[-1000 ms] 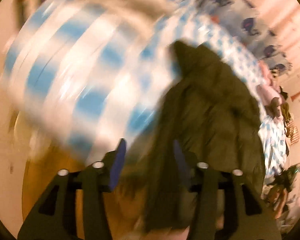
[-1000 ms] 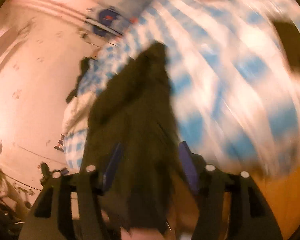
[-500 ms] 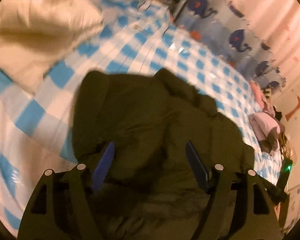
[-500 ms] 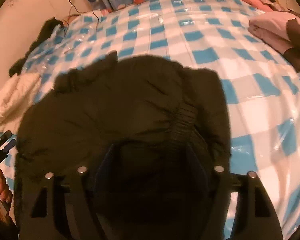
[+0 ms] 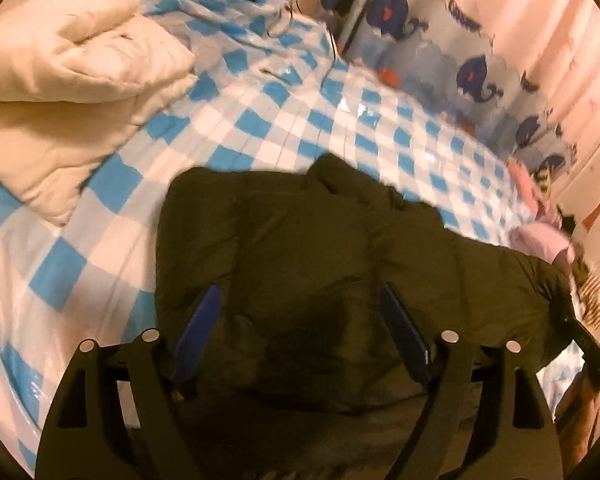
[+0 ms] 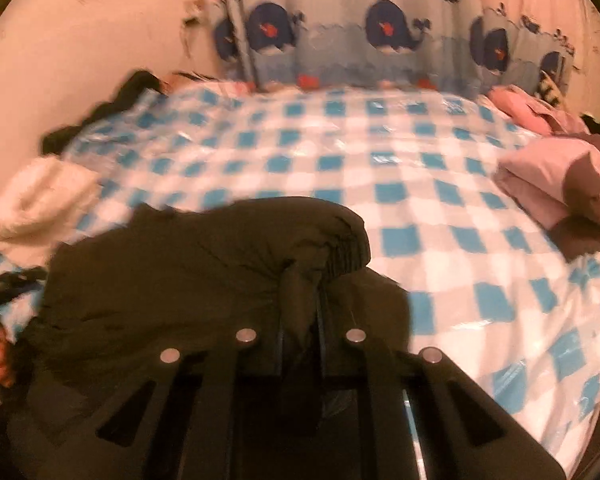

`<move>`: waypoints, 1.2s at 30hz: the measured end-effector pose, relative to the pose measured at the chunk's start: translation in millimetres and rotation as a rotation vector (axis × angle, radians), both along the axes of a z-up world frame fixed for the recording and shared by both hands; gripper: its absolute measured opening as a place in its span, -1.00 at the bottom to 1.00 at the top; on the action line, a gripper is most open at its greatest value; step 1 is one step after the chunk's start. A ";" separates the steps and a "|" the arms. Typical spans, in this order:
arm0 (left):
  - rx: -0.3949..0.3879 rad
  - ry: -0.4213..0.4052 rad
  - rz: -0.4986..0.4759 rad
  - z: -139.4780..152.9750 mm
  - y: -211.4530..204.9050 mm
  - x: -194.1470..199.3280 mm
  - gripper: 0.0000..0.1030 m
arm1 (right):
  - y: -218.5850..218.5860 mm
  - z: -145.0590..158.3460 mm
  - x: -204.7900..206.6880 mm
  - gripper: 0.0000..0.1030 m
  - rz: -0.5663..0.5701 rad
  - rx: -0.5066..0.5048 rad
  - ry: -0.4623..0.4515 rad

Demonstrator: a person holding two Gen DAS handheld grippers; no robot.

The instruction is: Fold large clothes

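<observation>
A large dark olive puffer jacket (image 5: 300, 248) lies on the blue-and-white checked bed cover (image 5: 260, 112). My left gripper (image 5: 300, 320) is open, its blue fingers spread over the jacket's near edge, holding nothing. In the right wrist view the jacket (image 6: 180, 272) lies bunched at the near side of the bed cover (image 6: 380, 152). My right gripper (image 6: 300, 300) is shut on a pinched fold of the jacket near its ribbed cuff (image 6: 348, 252).
A white quilted duvet (image 5: 60, 80) is heaped at the left. Folded pink clothes (image 6: 556, 184) sit at the right edge. A whale-print curtain (image 6: 380, 40) and pink wall run behind the bed. Dark clothing (image 6: 112, 108) lies at the far left corner.
The jacket has come down from hanging to lying on the bed. My right gripper has closed on a fold of it. My left gripper stays open.
</observation>
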State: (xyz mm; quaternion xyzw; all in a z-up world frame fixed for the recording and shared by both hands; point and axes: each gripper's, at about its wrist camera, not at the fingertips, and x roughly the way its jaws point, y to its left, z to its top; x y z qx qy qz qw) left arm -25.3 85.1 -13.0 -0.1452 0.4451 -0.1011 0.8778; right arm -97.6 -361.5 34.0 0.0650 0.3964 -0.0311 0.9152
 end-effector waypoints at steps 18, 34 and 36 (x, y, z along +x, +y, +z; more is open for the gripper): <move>0.175 0.113 -0.045 -51.9 -23.7 13.5 0.61 | -21.4 -77.4 20.4 0.27 -0.078 -0.052 0.171; 0.162 0.143 -0.213 10.5 70.5 -116.5 0.63 | -64.4 -60.9 -172.6 0.55 0.036 0.643 0.252; 0.131 0.193 -0.191 3.8 107.9 -136.3 0.65 | -66.0 -70.2 -206.2 0.55 0.046 0.698 0.296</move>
